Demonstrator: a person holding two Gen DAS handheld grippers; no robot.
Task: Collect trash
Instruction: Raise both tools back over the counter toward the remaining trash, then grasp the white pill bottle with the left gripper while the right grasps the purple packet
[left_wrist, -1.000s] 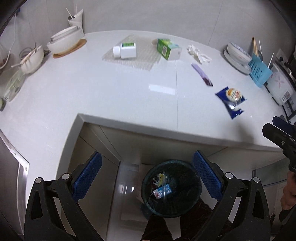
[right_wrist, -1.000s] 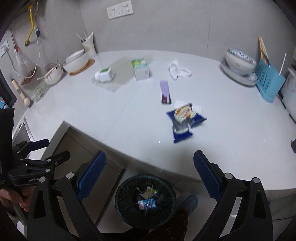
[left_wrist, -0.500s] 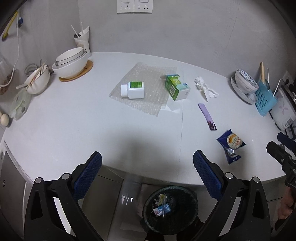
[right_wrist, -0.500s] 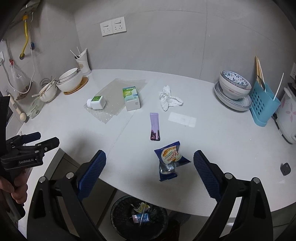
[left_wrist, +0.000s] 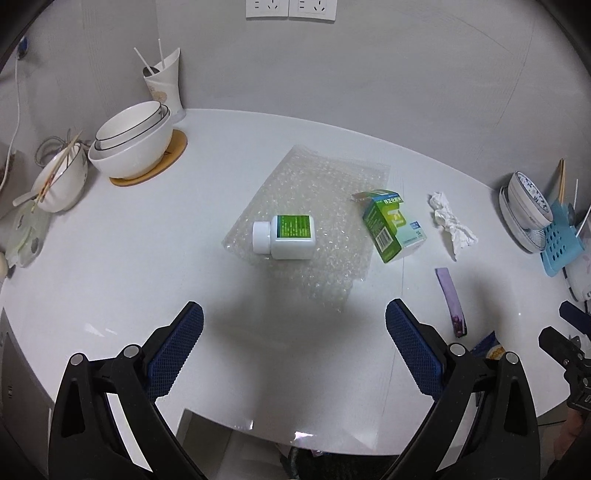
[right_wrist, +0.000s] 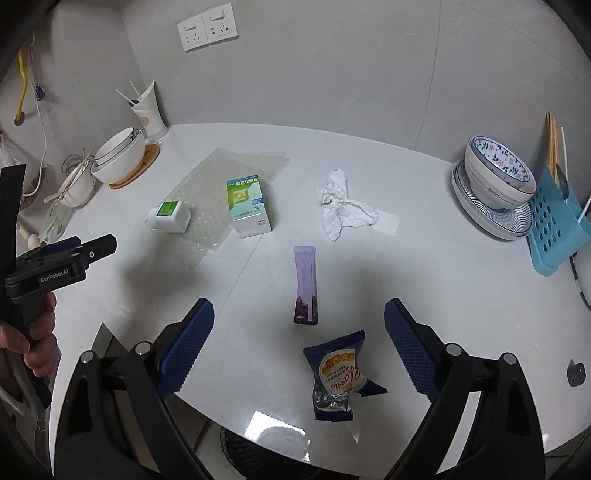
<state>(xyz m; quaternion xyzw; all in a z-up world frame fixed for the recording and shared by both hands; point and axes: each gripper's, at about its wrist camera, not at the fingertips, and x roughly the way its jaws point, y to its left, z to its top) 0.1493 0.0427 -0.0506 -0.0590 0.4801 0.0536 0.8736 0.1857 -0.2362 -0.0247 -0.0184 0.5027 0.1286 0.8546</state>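
Note:
Trash lies on the white counter: a white pill bottle (left_wrist: 284, 237) on bubble wrap (left_wrist: 314, 221), a green box (left_wrist: 391, 225), a crumpled tissue (left_wrist: 452, 221), a purple sachet (right_wrist: 306, 284) and a blue snack wrapper (right_wrist: 338, 373). My left gripper (left_wrist: 294, 350) is open and empty, above the counter short of the bottle. My right gripper (right_wrist: 299, 347) is open and empty; the snack wrapper lies between its fingers, the sachet just beyond. The bin's rim (right_wrist: 243, 454) shows below the counter edge.
Stacked white bowls (left_wrist: 131, 142) on a wooden mat, a bowl with chopsticks (left_wrist: 61, 177) and a cup (left_wrist: 164, 86) stand at the back left. A patterned bowl on plates (right_wrist: 496, 184) and a blue rack (right_wrist: 554, 229) stand at the right.
Both grippers have risen from over the bin and moved forward over the counter. The bin has dropped almost out of view. Both stay open and empty.

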